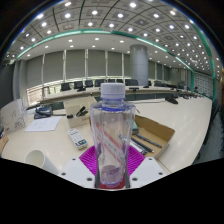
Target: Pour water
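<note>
A clear plastic water bottle [111,135] with a pale cap stands upright between my fingers, filling the middle of the gripper view. My gripper [111,165] is shut on the bottle, with the magenta pads [90,160] pressing its lower body from both sides. The bottle's base sits low between the fingers and hides the fingertips. A white paper cup [43,161] stands on the table to the left of the fingers.
A long pale table [185,125] stretches ahead. On it lie a sheet of paper [42,125], a calculator-like device [76,138] and a brown cardboard box [156,131]. Chairs and dark monitors line the far side, under rows of ceiling lights.
</note>
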A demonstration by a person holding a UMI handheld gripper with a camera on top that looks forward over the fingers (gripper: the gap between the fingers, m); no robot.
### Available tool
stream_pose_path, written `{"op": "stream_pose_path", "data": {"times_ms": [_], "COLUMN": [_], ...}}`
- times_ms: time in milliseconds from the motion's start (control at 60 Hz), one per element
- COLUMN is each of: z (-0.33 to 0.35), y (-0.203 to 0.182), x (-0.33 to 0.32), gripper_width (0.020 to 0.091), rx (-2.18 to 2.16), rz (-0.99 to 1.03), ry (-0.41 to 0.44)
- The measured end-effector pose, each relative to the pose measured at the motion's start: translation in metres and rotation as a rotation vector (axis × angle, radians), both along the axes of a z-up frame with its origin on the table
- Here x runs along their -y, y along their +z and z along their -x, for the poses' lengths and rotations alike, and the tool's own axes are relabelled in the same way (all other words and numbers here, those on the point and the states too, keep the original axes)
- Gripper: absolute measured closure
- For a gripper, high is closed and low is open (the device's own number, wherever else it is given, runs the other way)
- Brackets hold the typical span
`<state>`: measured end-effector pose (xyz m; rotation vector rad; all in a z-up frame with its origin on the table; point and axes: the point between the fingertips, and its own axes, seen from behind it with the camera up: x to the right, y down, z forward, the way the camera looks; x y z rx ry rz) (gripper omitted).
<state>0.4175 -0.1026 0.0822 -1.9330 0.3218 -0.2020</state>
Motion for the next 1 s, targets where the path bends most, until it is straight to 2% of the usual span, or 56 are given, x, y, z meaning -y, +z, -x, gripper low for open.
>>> {"op": "stream_pose_path", "data": {"times_ms": [83,200,217,267,283,317,650,1000], "z": [0.005,0.003,0.001,0.001,0.002,0.002,0.056,0.209], "y": [0.000,-0.004,-0.008,-0.016,-0.017,-0.018,0.055,0.145], "x": [0.003,0.002,0.004,0.008,0.009,0.010,0.060,0.156], "gripper_width": [0.0697,0.0556,0.0508,0.0283,0.0228,0.0260,0.0245,0.0243], "rx": [0.024,0.056,0.061,0.073,0.075,0.079,0.050,0.012], "rz": [-0.006,0.031,0.053,0.119,0.131,0.138,0.170,0.238], "ry": [0.012,0.009,0.006,0.009,0.011,0.007,-0.013,0.050]}}
